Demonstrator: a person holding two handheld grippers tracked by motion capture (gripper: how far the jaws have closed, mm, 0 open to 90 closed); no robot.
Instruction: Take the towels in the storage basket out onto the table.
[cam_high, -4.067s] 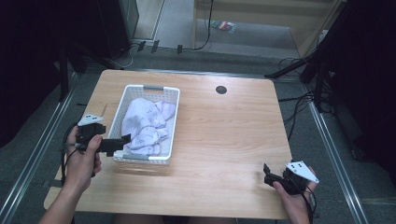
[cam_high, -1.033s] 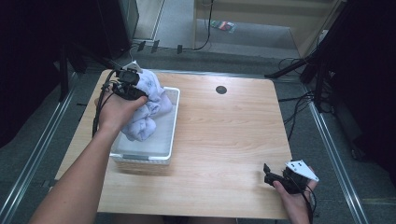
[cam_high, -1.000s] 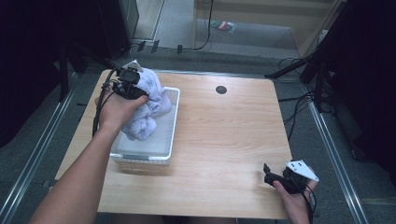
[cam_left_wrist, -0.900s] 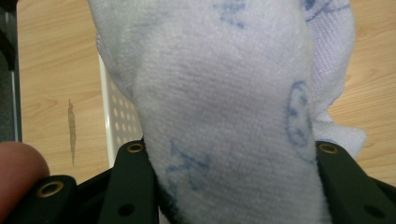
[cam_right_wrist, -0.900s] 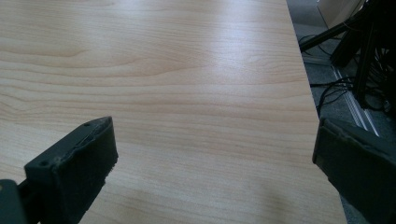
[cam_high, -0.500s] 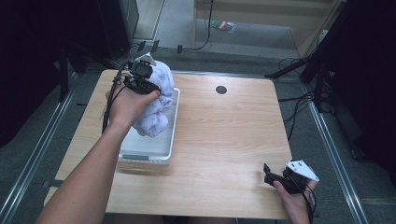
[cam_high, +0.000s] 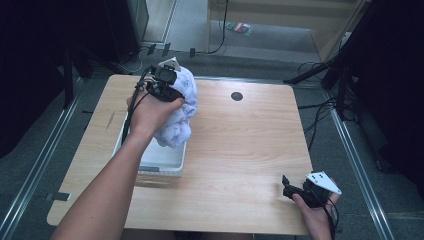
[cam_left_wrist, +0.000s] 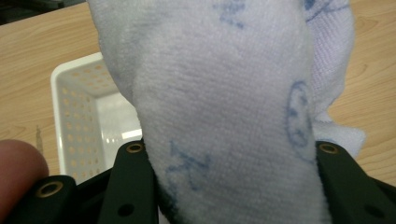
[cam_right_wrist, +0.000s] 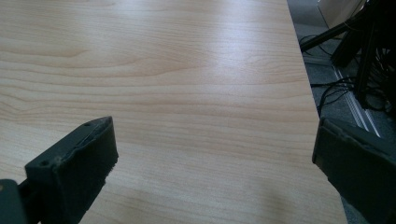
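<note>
One white basket (cam_high: 165, 162) sits on the bench (cam_high: 240, 150). One pale printed towel (cam_high: 179, 115) hangs above the basket's far end, clamped in the left tongs (cam_high: 172, 95), hiding much of the basket. The right tongs (cam_high: 287, 186), well right of the basket, stand apart, empty.

Since 4.1 s ago the left gripper (cam_high: 167, 90) has been carried from the near-left corner of the white basket (cam_high: 150, 159) up over its far end. The white towel (cam_high: 180, 112), then bunched inside the basket, is now clamped in its jaws and lifted mostly out, exposing the basket floor.
</note>
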